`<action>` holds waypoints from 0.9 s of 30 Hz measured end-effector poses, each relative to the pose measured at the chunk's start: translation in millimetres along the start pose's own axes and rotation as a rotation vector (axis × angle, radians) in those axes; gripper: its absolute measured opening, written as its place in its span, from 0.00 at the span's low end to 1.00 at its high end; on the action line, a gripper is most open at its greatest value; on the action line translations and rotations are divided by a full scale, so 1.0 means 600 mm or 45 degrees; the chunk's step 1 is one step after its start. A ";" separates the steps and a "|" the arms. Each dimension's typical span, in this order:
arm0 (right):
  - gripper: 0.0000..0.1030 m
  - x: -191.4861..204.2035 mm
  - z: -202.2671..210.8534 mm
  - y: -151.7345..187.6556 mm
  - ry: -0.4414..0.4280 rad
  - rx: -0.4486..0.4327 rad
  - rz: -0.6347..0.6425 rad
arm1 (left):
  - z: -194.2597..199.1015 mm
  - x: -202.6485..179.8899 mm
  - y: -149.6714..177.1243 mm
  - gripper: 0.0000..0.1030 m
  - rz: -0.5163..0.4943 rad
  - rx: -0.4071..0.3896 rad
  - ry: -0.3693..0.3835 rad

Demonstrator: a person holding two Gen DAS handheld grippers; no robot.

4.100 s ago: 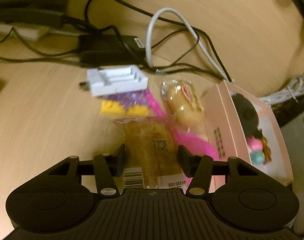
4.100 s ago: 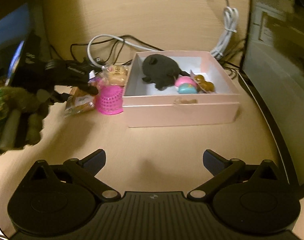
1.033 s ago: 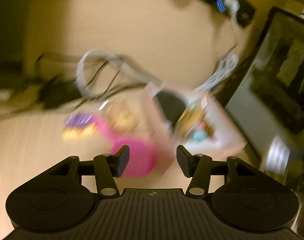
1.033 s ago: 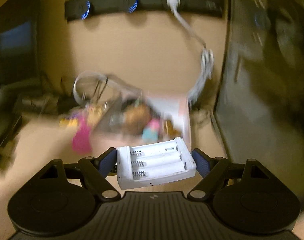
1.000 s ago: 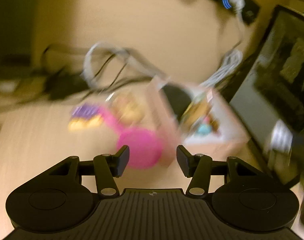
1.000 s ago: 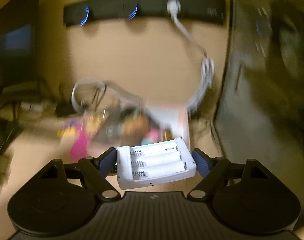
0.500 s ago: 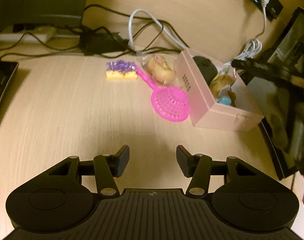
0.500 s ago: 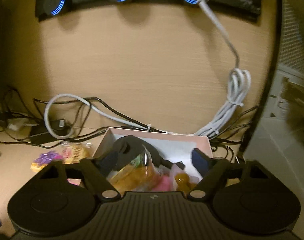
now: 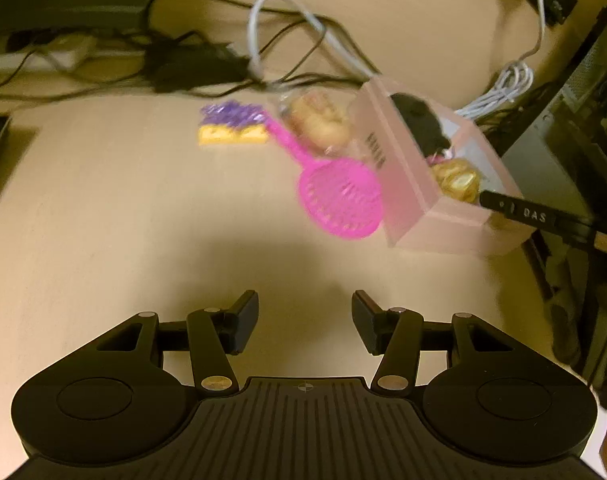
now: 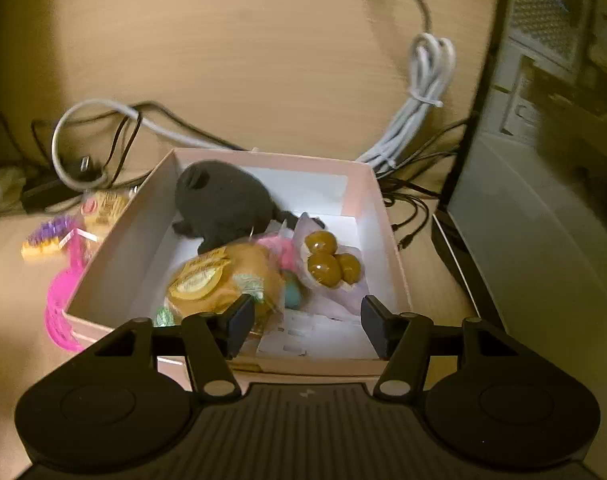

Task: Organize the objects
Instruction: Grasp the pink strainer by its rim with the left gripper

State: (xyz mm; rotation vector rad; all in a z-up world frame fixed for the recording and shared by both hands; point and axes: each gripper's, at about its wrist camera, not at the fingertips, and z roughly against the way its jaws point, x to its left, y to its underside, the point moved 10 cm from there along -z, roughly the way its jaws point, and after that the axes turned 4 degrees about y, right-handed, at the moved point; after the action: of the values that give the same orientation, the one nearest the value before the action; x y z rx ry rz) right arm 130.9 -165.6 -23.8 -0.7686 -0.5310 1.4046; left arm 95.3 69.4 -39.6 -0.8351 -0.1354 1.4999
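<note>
A pink box (image 10: 377, 220) (image 9: 407, 184) holds a black plush toy (image 10: 223, 200), a wrapped bun (image 10: 219, 280), a pack of brown balls (image 10: 331, 264) and a white battery holder (image 10: 311, 334) at its near end. My right gripper (image 10: 303, 326) is open and empty over the box's near edge. My left gripper (image 9: 305, 320) is open and empty above the desk. A pink strainer (image 9: 339, 196), a purple and yellow item (image 9: 231, 126) and another wrapped bun (image 9: 321, 120) lie left of the box.
Cables (image 9: 287, 32) and a black power adapter (image 9: 195, 68) lie at the back of the desk. A coiled white cable (image 10: 423, 96) hangs behind the box. A computer case (image 10: 543, 160) stands to the right.
My right gripper opened and let go of the white battery holder, which now lies in the box. My left gripper pulled back from the objects and stays open.
</note>
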 end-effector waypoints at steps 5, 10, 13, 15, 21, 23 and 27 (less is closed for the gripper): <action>0.80 -0.005 0.077 -0.007 -0.066 -0.105 -0.042 | -0.019 -0.032 -0.074 0.54 0.044 -0.110 0.013; 0.88 0.007 0.137 0.021 -0.112 -0.145 0.019 | -0.067 -0.041 -0.130 0.54 0.152 -0.163 -0.049; 0.93 0.011 0.155 0.054 -0.102 -0.136 0.061 | -0.103 -0.044 -0.131 0.54 0.158 -0.123 -0.118; 0.94 0.011 0.161 0.077 -0.104 -0.113 0.070 | -0.127 -0.043 -0.123 0.57 0.142 -0.082 -0.146; 0.96 0.005 0.163 0.129 -0.109 -0.023 0.055 | -0.143 -0.042 -0.110 0.69 -0.031 -0.146 -0.206; 0.96 0.006 0.165 0.138 -0.106 -0.011 0.050 | -0.139 -0.038 -0.108 0.67 -0.059 -0.144 -0.202; 0.96 0.018 0.166 0.139 -0.135 -0.001 0.050 | -0.110 -0.033 -0.090 0.63 -0.137 -0.122 -0.213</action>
State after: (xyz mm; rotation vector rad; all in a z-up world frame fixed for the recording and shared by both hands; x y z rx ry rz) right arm 3.1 -139.3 -21.7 -0.7111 -0.6016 1.4875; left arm 174.4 32.8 -48.8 -0.7656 -0.3730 1.4692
